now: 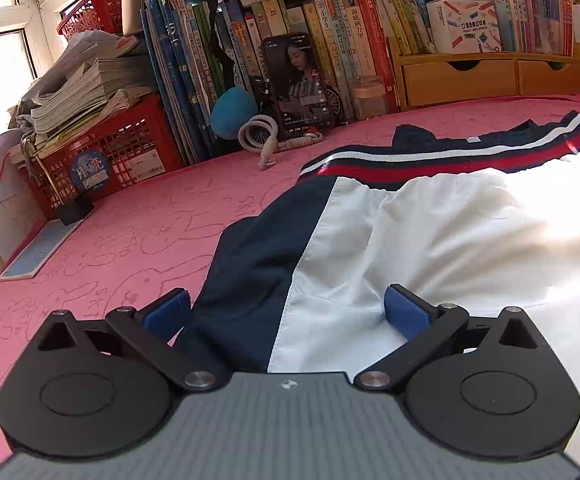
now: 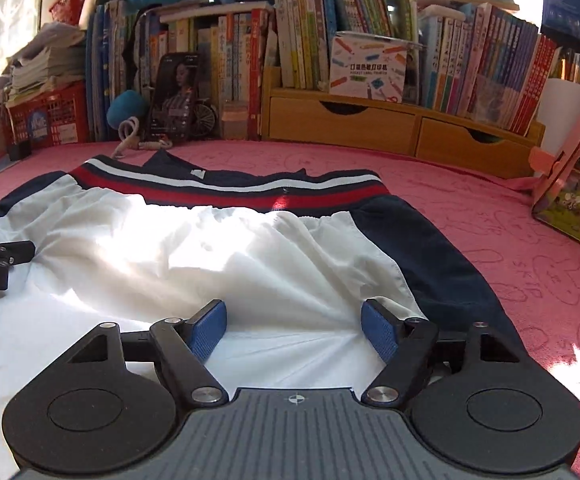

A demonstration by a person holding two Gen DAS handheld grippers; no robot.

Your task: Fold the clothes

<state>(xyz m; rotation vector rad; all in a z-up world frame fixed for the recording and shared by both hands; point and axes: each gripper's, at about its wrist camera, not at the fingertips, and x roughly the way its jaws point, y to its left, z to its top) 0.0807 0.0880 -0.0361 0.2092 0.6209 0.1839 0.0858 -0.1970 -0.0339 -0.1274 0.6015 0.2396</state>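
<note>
While a white and navy garment [image 2: 194, 248] with a red, white and navy striped waistband [image 2: 226, 190] is spread flat on the pink patterned cloth [image 2: 529, 280], both grippers are held low at its near edge. The left gripper [image 1: 286, 312] is seen with its jaws spread wide, astride the seam where the navy side panel [image 1: 258, 264] meets the white fabric; the blue pads are not pressed on the cloth. The right gripper [image 2: 293, 328] is set over a bunched fold of white fabric, its jaws partly apart, and no firm pinch can be made out. At the far side, a phone [image 1: 297, 84] is propped against a row of books [image 1: 329, 40], with a red basket [image 1: 106, 156] to the left and a wooden drawer unit [image 2: 369, 124] to the right
</note>
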